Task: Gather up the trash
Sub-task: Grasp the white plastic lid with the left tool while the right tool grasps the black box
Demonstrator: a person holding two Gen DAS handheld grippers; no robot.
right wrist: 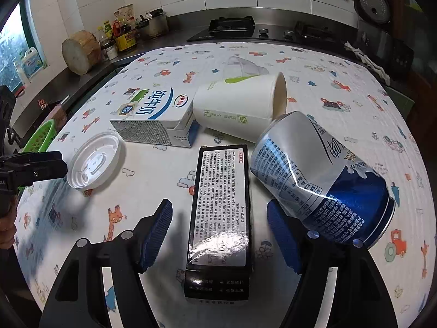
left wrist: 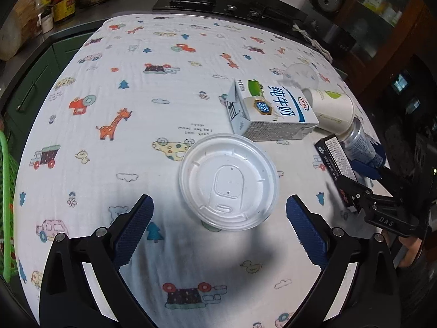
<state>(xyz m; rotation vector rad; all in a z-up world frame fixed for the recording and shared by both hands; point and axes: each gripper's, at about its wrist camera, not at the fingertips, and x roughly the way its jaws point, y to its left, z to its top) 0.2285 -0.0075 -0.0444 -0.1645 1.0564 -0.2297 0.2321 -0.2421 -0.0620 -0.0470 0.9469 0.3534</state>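
The white lid is seen just beyond the spread, empty left gripper, while only the right view shows the black box between the unclenched right gripper, its near end cut off.

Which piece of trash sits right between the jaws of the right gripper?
The long black box with the white printed label. The can, paper cup, milk carton and lid lie outside them.

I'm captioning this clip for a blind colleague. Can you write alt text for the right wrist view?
The open right hand-held gripper straddles a black box lying on a cartoon-print tablecloth, its pads clear of the box. A dented blue and silver can lies right of it; behind lie a paper cup and milk carton, a white lid at left.
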